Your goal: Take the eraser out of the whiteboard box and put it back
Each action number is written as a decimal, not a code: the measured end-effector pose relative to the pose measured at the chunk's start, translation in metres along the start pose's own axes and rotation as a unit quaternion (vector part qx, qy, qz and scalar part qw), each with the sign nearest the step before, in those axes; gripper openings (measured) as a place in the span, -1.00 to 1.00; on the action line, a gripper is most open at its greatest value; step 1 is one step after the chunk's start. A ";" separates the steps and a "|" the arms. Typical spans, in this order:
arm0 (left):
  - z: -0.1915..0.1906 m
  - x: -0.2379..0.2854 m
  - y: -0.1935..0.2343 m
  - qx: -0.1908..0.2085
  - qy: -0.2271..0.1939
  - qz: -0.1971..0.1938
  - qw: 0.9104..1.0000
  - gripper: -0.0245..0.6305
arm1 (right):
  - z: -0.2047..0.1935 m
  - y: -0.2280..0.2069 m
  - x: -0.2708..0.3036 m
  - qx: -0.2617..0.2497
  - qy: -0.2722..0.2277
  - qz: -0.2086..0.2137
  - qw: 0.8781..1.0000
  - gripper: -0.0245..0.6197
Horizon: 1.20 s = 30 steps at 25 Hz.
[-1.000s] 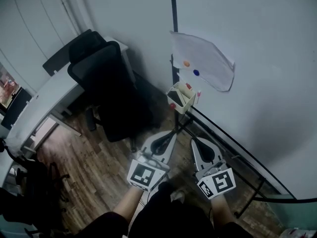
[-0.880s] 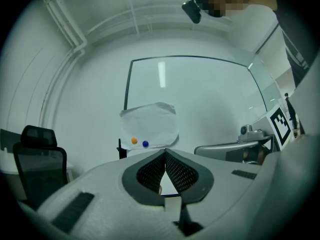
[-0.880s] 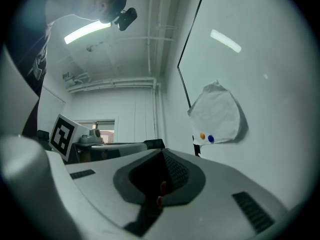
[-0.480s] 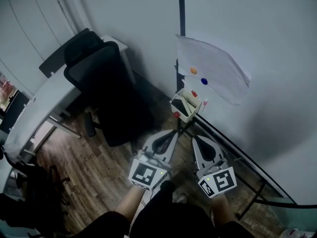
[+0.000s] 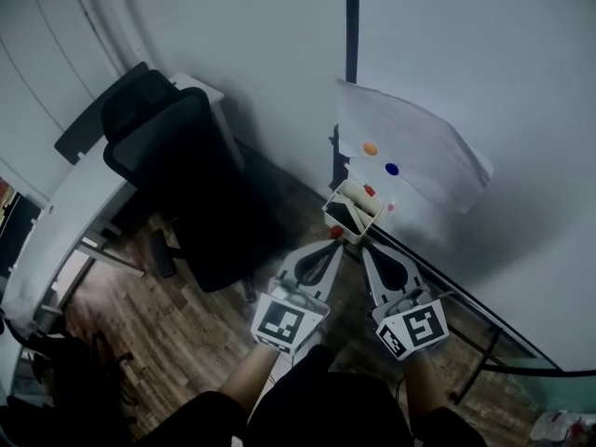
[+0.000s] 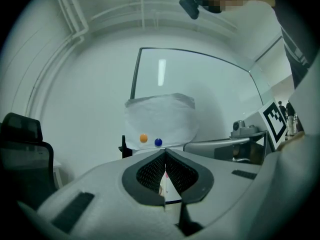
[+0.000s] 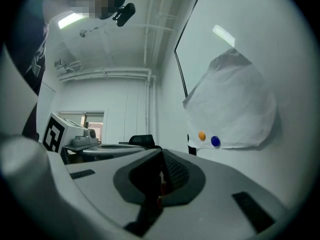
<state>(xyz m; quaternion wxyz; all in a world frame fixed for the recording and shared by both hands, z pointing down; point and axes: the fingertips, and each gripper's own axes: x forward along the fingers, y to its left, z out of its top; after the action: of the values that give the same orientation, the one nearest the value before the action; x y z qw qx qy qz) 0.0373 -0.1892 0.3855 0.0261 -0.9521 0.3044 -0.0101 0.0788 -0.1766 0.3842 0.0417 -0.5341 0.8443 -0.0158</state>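
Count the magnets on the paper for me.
2: an orange magnet and a blue magnet beside it, both near the paper's lower edge. Others could be hidden under it.

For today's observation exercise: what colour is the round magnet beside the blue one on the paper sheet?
Orange. The magnet shows clearest in the right gripper view.

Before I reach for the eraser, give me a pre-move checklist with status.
1. Target box in view, ahead of both grippers: ok.
2. In it, the eraser: a dark block lies inside, likely it: ok.
3. Empty left gripper: ok, jaws together on nothing.
4. Open right gripper for a grasp: not ok, jaws shut, empty.
5. Path clear of the chair: ok, it stands off to the left.
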 end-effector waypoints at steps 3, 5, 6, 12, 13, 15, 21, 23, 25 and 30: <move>0.000 0.003 0.016 -0.005 -0.005 -0.009 1.000 -0.91 | -0.001 -0.001 0.018 -0.007 0.005 -0.007 1.000 -0.91; -0.001 0.004 0.027 -0.008 -0.006 -0.010 1.000 -0.91 | -0.001 0.000 0.027 -0.010 0.008 -0.010 1.000 -0.91; -0.002 0.005 0.033 -0.008 -0.007 -0.009 1.000 -0.91 | -0.001 0.000 0.032 -0.012 0.009 -0.011 1.000 -0.91; -0.020 0.019 0.057 -0.026 0.002 0.008 1.000 -0.91 | -0.018 -0.015 0.058 -0.015 0.035 -0.012 0.999 -0.91; -0.024 0.023 0.061 -0.029 0.003 0.013 0.999 -0.91 | -0.025 -0.019 0.063 -0.012 0.046 -0.013 0.999 -0.91; -0.033 0.031 0.067 -0.038 0.005 0.023 0.999 -0.91 | -0.043 -0.029 0.072 -0.011 0.075 -0.010 0.997 -0.91; -0.056 0.047 0.077 -0.056 0.022 0.050 0.997 -0.91 | -0.090 -0.050 0.090 -0.003 0.161 0.014 0.987 -0.91; -0.061 0.048 0.082 -0.063 0.024 0.063 0.996 -0.91 | -0.097 -0.053 0.094 -0.005 0.176 0.024 0.984 -0.90; -0.064 0.050 0.086 -0.068 0.026 0.073 0.995 -0.91 | -0.101 -0.056 0.097 -0.006 0.187 0.034 0.982 -0.84; -0.067 0.051 0.089 -0.071 0.030 0.084 0.993 -0.91 | -0.100 -0.062 0.103 -0.013 0.190 0.048 0.981 -0.74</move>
<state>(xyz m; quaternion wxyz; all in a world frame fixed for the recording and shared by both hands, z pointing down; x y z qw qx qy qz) 0.0251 -0.2941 0.4474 -0.0501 -0.9219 0.3840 -0.0145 0.0815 -0.2980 0.4826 -0.1253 -0.4808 0.8616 -0.1038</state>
